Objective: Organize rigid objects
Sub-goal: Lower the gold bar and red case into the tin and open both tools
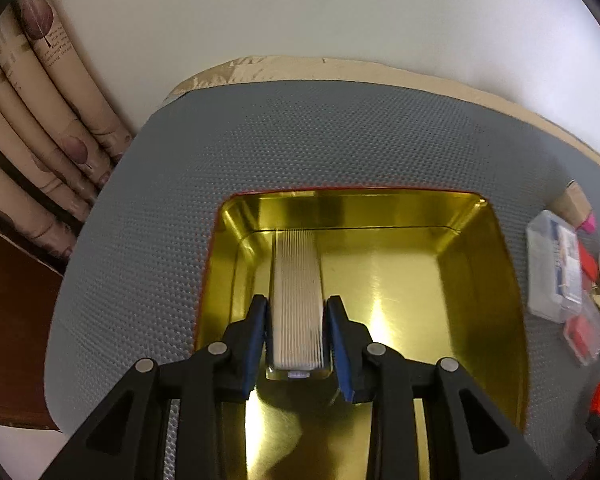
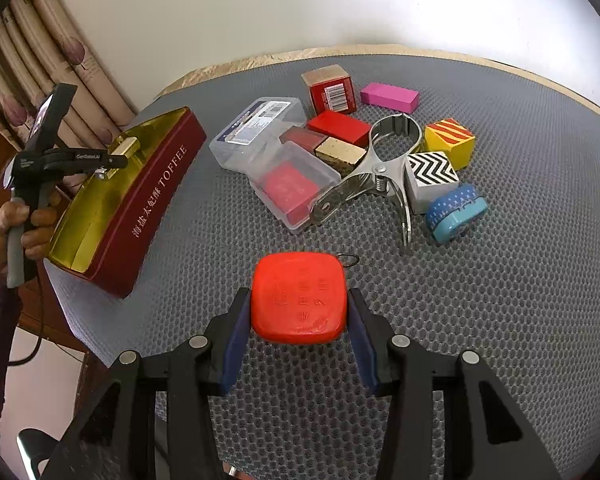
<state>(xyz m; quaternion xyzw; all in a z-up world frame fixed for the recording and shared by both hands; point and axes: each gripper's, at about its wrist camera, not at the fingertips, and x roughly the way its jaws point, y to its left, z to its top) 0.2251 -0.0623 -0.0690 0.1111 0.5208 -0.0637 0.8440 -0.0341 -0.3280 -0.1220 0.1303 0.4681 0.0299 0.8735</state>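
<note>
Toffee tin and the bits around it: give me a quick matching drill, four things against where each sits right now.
Things:
1. ribbed silver block
2. orange tape measure
3. pink block
4. metal clamp

Places:
A. far edge of the pile
B. between the right gripper's pads
C. held over the toffee tin
D. lying among the patterned cubes

Pairs: 1-C, 2-B, 3-A, 4-D

You get bright, even light in both views. The gold tin (image 1: 476, 264) shines like a mirror, with 2 white glare spots near the bottom. The things at the right edge of your left view look smeared and blurry. Both pictures bend round at the edges, with dark corners. Shadows on the mat (image 2: 480, 320) are soft.
</note>
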